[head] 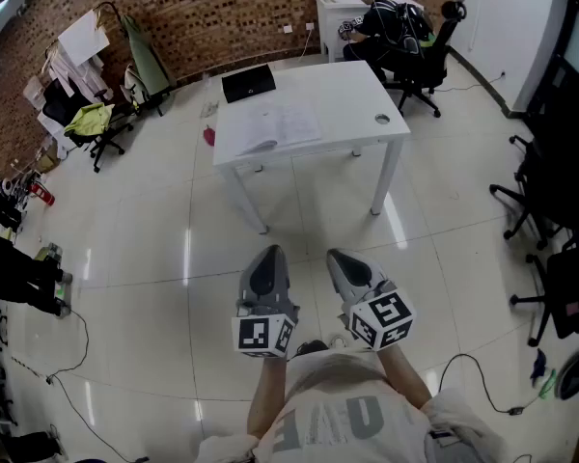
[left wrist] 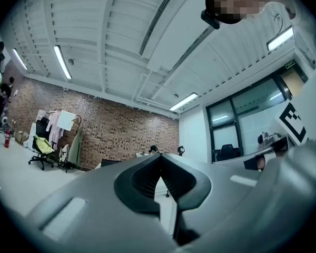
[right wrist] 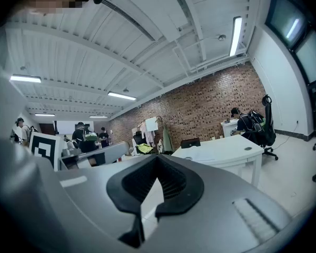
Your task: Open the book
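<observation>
task not begun, by our reading. we stand well back from the table (head: 357, 90), with open floor (head: 174, 258) between.

book (head: 282, 126) lies on the table's left half, toward the near edge. pale face up. from this far we cannot tell whether it is closed or already spread. black flat thing (head: 248, 82) sits beyond it at the far edge, apart from it.

left gripper (head: 268, 258) and right gripper (head: 343, 260) are side by side close to our body, pointing toward the table. each gripper's own view shows its jaws together, nothing between them.

left to do: all of it. walk up, reach the book, lift the cover.

edges and room:
- book's near-left corner sits close to the table's near edge, so a push toward us could slide it off.
- right of the book the top holds only a small round port (head: 382, 119). room there to steady with the right gripper.
- straight line to the table looks free.
- cable (head: 478, 369) trails on the floor at our right.
- chairs (head: 550, 210) stand along the right, well apart from our path.
- seated person (head: 376, 22) is beyond the table's far right corner, out of the way.
</observation>
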Demonstrator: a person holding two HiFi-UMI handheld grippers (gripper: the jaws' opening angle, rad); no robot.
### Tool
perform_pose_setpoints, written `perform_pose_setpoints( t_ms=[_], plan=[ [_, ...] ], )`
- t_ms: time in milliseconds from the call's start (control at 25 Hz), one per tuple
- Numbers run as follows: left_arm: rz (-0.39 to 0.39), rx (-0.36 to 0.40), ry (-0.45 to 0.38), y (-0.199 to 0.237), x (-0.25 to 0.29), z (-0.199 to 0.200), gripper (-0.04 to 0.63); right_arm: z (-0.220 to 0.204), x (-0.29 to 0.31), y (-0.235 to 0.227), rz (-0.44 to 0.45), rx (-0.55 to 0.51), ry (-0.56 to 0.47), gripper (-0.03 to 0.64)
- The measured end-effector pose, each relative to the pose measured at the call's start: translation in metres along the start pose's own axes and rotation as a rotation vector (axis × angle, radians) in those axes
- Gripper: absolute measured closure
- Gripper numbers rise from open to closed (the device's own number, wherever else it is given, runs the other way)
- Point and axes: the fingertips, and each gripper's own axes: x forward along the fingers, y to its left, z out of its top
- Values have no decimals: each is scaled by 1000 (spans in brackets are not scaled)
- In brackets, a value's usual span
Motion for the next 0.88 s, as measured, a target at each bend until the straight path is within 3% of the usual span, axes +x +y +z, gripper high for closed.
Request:
perform_pose_setpoints(
  t_ms=[360,680,880],
  plan=[
    [-23,13,8,-8,13,-2,575,-1,8,-8,11,6,-17,614],
    [7,5,15,4,14,-4,575,5,14,-9,64,83,-64,614],
    [35,-11,41,16,21,-15,575,-6,24,-20,50,118,-32,614]
  ],
)
